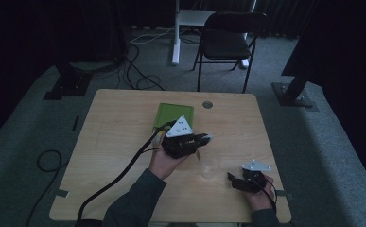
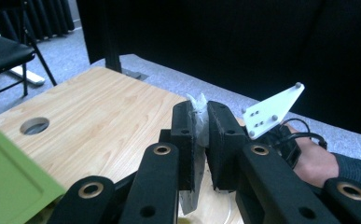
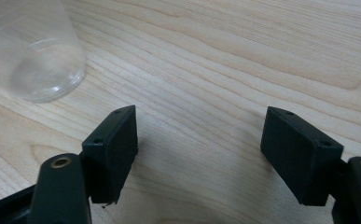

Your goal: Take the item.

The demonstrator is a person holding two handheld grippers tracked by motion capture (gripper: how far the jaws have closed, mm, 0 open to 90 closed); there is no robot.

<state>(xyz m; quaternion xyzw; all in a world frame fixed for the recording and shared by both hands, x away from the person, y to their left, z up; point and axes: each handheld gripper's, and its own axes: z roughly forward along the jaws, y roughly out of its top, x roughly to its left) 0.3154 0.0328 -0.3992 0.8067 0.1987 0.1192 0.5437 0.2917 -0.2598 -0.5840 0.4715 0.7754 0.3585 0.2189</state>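
Crumpled clear wrapper (image 2: 199,116), clamped between the closed jaws of the left gripper (image 1: 204,139), held above the worktop (image 1: 119,123) centre. Clear plastic cup (image 1: 209,166) at its 6 o'clock; green tray (image 1: 167,114) at 10 o'clock. Right gripper (image 1: 231,180), jaws wide and empty, rests at 5 o'clock.

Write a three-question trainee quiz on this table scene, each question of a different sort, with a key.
1. True or false: the left gripper is shut on a small whitish packet.
2. Multiple choice: the clear plastic cup stands on the table (A) inside the green tray, (B) between the two grippers, (C) on the chair.
3. Fill in: the jaws of the right gripper stand ____, with nothing between them.

Key: 1 true; 2 B; 3 open.
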